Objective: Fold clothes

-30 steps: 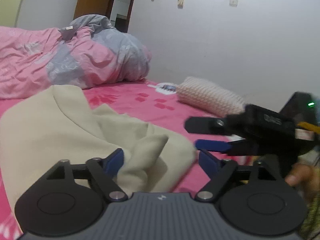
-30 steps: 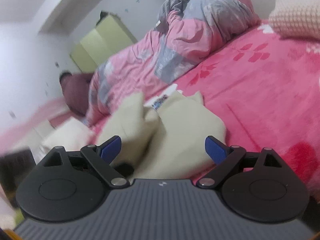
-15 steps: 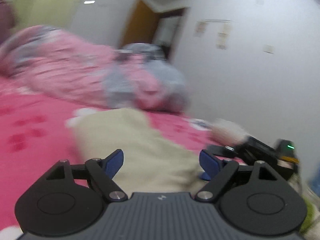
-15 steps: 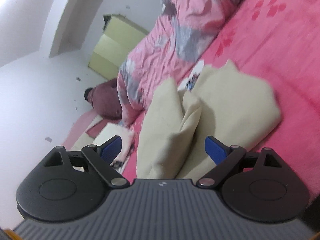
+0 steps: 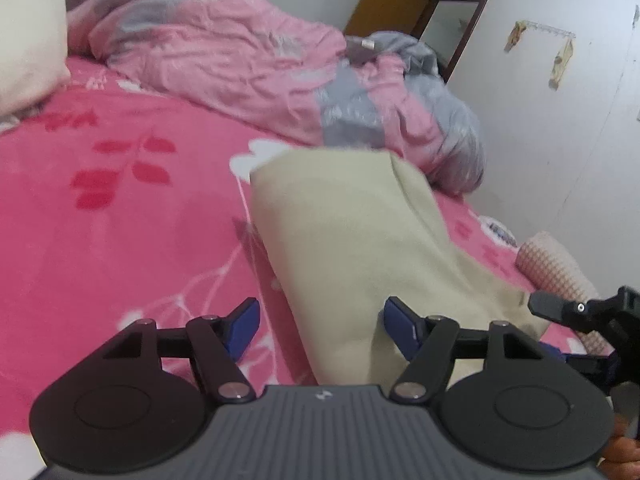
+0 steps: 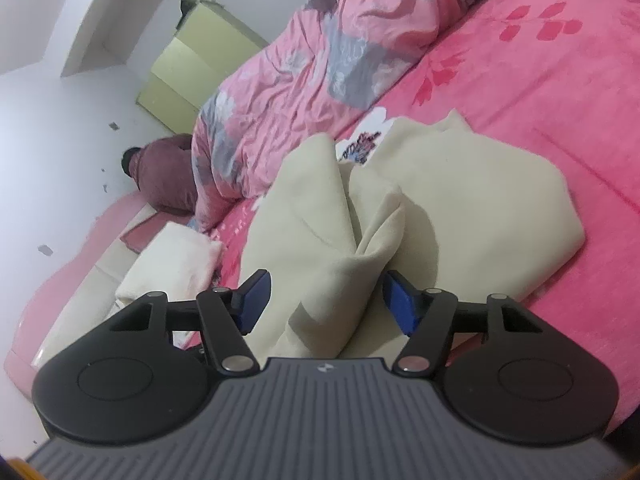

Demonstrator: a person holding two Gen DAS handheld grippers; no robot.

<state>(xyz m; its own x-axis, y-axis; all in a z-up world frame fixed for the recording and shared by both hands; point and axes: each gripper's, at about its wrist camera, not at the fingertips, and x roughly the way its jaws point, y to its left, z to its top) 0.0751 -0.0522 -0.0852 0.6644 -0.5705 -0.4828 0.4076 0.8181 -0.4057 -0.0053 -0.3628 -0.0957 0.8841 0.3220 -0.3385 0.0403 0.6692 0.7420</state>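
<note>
The pink bed sheet [image 5: 120, 220] is the landmark here, and on it lies the cream garment [image 6: 460, 200]. Behind the garment, toward the wall, sits the heaped pink and grey duvet [image 5: 248, 60]; a pale folded towel [image 6: 172, 264] rests at the sheet's far edge, and a knitted pink pillow [image 5: 556, 268] lies near the wall beyond the garment.

The garment is part flat on the sheet and part bunched: in the right wrist view a thick fold stands up along its middle, with a printed patch [image 6: 360, 146] showing at its far end. That could be a fold half made or a loose heap, I judge.

To fold well, I would pinch only one clean edge layer, lift low, and lay it square so the ridge flattens rather than rolls.

The left gripper [image 5: 318, 322] has its jaws spread wide, with cloth rising between them, none pinched. The right gripper [image 6: 326, 298] is likewise spread, the bunched ridge running up between its blue fingers [image 6: 400, 304] without being clamped
</note>
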